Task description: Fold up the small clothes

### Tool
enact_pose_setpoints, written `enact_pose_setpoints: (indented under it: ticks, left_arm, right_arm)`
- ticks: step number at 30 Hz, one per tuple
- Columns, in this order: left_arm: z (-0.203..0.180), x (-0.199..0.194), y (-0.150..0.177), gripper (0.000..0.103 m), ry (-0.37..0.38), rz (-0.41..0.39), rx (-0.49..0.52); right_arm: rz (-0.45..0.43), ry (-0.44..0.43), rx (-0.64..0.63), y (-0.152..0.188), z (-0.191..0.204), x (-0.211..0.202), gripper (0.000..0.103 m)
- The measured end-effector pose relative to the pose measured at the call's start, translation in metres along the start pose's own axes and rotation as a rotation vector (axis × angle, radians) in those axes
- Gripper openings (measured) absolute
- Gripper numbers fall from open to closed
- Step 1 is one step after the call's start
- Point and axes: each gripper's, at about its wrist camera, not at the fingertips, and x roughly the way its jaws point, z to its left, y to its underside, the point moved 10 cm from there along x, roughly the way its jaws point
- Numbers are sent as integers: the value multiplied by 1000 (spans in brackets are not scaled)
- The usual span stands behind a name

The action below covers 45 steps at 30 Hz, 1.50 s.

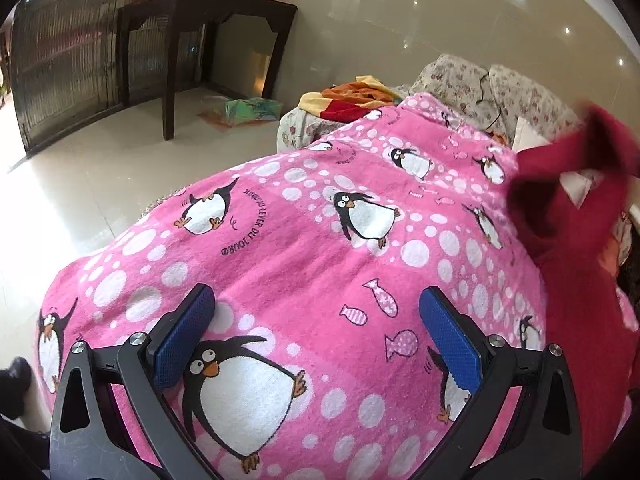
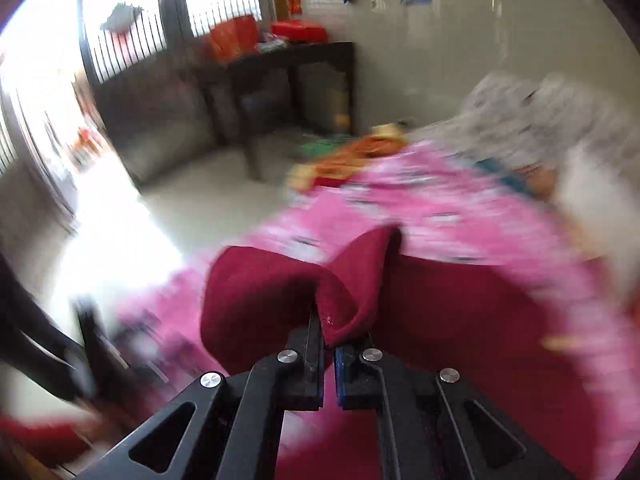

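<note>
A dark red garment (image 1: 576, 248) lies at the right side of a pink penguin-print blanket (image 1: 304, 248); a white label shows inside it. My left gripper (image 1: 316, 312) is open and empty, its blue pads hovering over the blanket to the left of the garment. In the blurred right wrist view my right gripper (image 2: 328, 332) is shut on a folded edge of the red garment (image 2: 280, 280) and holds it lifted above the blanket (image 2: 460, 216). The rest of the garment spreads below and to the right.
A dark wooden table (image 1: 208, 12) with red boxes stands by the wall. A heap of orange, yellow and red clothes (image 1: 352, 100) lies beyond the blanket beside floral cushions (image 1: 480, 84). Papers lie on the tiled floor (image 1: 80, 160). A black shoe (image 1: 14, 380) is at lower left.
</note>
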Motion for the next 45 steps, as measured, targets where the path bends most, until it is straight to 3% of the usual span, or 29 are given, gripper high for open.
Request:
enact_pose_setpoints:
  ticks: [4, 7, 9, 10, 11, 15, 19, 22, 25, 27, 28, 31, 35, 38, 39, 42, 43, 45]
  left_arm:
    - [-21, -14, -8, 102, -49, -24, 93]
    - [-48, -25, -15, 102, 6, -22, 118]
    - [-72, -29, -17, 103, 56, -13, 137]
    - [-87, -31, -18, 102, 69, -20, 162]
    - [-101, -33, -19, 102, 72, -27, 193]
    - [-162, -32, -21, 102, 107, -35, 305]
    - [-211, -23, -30, 102, 152, -31, 340]
    - [-245, -13, -39, 103, 180, -42, 358]
    - [-267, 9, -42, 102, 160, -26, 365]
    - [-272, 24, -39, 102, 141, -11, 367]
    - [-272, 29, -38, 102, 134, -1, 369]
    - [-267, 43, -30, 102, 125, 20, 366]
    - [-252, 54, -27, 102, 112, 24, 330]
    - [-245, 60, -25, 102, 137, 38, 286]
    - [-244, 62, -24, 102, 137, 44, 284]
    - [-241, 66, -22, 102, 122, 50, 299]
    - [-238, 65, -23, 103, 114, 40, 303]
    - [-231, 63, -28, 103, 104, 19, 291]
  right_arm:
    - [155, 441, -188, 60, -83, -35, 3]
    - [252, 590, -213, 98, -121, -39, 6]
    - [273, 567, -114, 119, -138, -40, 24]
    - [247, 533, -33, 132, -148, -47, 38]
    - [228, 512, 22, 143, -156, -56, 44]
    - [160, 466, 286, 183, -192, -66, 44]
    - [86, 305, 516, 223, -200, -55, 45]
    - [21, 158, 631, 224, -186, -28, 45]
    - [-21, 117, 700, 219, -187, 3, 46]
    - [-90, 118, 715, 209, -188, 11, 26]
    - [-96, 138, 690, 203, -187, 13, 5]
    - [-116, 237, 575, 193, -188, -8, 5]
    - [-174, 513, 493, 202, -214, -83, 5]
    - [-120, 667, 505, 222, -243, -109, 5]
    - [-67, 659, 514, 230, -250, -101, 5]
    - [110, 662, 528, 249, -264, -69, 15]
    - [106, 683, 536, 246, -266, -69, 22]
    - [-58, 637, 564, 220, -257, -80, 39]
